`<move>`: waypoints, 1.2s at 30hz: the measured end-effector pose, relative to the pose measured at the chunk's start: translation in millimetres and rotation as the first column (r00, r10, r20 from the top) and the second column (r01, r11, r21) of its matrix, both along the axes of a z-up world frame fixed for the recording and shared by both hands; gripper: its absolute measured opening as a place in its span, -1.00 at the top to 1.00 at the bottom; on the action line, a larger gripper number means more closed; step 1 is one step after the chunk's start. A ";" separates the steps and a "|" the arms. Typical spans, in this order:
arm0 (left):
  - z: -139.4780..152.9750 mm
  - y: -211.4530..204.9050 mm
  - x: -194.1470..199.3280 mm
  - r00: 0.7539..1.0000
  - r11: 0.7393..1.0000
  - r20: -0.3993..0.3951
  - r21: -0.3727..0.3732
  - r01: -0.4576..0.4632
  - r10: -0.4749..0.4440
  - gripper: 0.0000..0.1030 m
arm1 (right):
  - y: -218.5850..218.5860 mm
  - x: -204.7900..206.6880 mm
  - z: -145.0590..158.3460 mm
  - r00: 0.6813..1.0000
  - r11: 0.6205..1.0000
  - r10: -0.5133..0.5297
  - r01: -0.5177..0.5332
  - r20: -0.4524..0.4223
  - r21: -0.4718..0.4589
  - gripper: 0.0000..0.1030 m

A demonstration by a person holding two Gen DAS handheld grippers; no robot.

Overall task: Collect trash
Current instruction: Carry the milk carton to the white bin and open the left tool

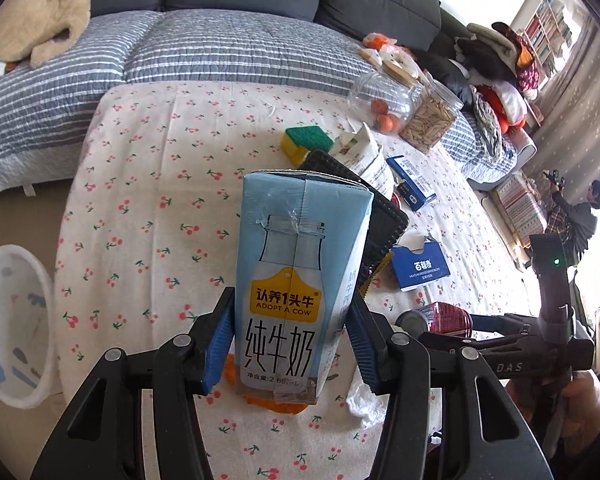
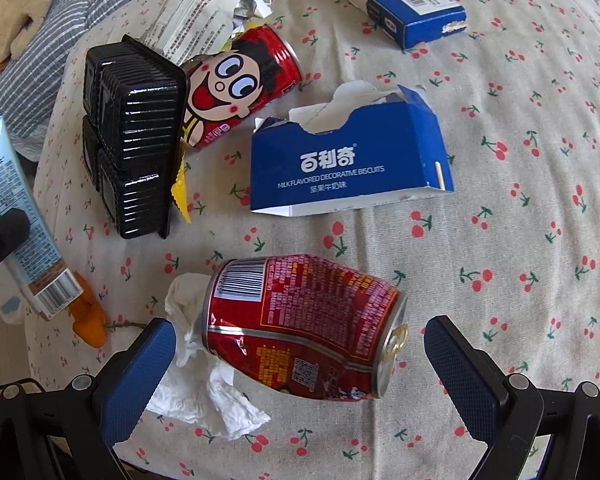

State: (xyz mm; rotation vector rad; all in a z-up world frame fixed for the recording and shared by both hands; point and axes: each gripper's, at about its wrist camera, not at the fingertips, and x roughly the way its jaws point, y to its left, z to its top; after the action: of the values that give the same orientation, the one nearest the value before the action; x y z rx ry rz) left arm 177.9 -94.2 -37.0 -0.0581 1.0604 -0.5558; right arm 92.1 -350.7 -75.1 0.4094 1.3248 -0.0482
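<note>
dented red can [image 2: 304, 328] (metal) between right fingers [image 2: 140, 364] | crumpled tissue [image 2: 196, 392] beside

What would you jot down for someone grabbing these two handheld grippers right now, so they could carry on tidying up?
Left gripper: shut on the blue milk carton, held upright above the table; the white bin is down to its left.
Right gripper: jaws open, either side of the dented red can lying beside a crumpled tissue.
Not yet collected: cartoon-face can, black plastic tray, torn blue biscuit box, second blue box, foil wrapper, orange peel.
Next, probably: drop the carton in the bin, then close on the can.
</note>
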 end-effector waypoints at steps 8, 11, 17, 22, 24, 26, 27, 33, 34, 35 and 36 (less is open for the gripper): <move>6.9 28.3 -2.8 0.998 0.998 -0.001 -0.036 -0.057 0.057 -0.08 | 10.3 12.9 -10.3 1.000 0.998 0.010 -0.011 -0.020 -0.068 -0.79; 8.4 35.1 -4.4 0.998 0.997 -0.004 -0.042 -0.067 0.067 -0.08 | 6.1 12.1 -8.9 1.000 0.998 -0.002 0.001 -0.014 -0.055 -0.77; 11.7 49.5 -8.9 0.996 0.995 0.005 -0.045 -0.085 0.085 -0.08 | 2.6 2.4 6.5 0.999 0.998 -0.013 0.015 0.031 -0.054 -0.58; 12.4 66.7 -9.7 0.994 0.993 0.004 -0.045 -0.112 0.113 -0.08 | 5.9 -1.7 17.0 0.998 0.999 -0.008 0.011 0.061 -0.037 -0.58; 12.7 74.8 -9.6 0.992 0.991 0.003 -0.048 -0.125 0.125 -0.08 | 9.1 1.5 16.9 0.998 0.999 -0.006 0.008 0.060 -0.046 -0.58; 13.9 83.7 -10.1 0.990 0.989 0.004 -0.052 -0.138 0.138 -0.08 | 11.9 3.2 19.2 0.998 0.999 -0.002 0.006 0.070 -0.054 -0.58; 14.7 88.2 -10.0 0.989 0.988 0.004 -0.055 -0.144 0.144 -0.08 | 12.6 3.7 21.5 0.997 0.998 -0.005 0.009 0.079 -0.054 -0.58; 17.4 118.5 -9.3 0.981 0.980 0.014 -0.062 -0.192 0.193 -0.08 | 11.9 2.9 43.8 0.988 0.999 -0.024 0.027 0.155 -0.019 -0.58; 17.2 124.4 -9.1 0.979 0.978 0.016 -0.059 -0.202 0.203 -0.08 | 13.3 3.2 46.9 0.986 1.000 -0.025 0.027 0.167 -0.012 -0.58; 16.8 131.2 -9.0 0.976 0.975 0.018 -0.056 -0.214 0.216 -0.08 | 15.6 3.7 50.1 0.984 1.000 -0.024 0.025 0.179 -0.005 -0.58; 15.7 138.2 -8.8 0.973 0.972 0.019 -0.054 -0.228 0.229 -0.08 | 18.5 4.4 52.8 0.982 1.000 -0.020 0.020 0.188 0.001 -0.58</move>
State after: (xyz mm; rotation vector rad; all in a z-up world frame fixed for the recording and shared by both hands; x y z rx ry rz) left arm 169.1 44.0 -21.2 -0.2151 0.9988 -0.3740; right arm 96.5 -332.3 -22.3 0.4163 1.1340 -0.0266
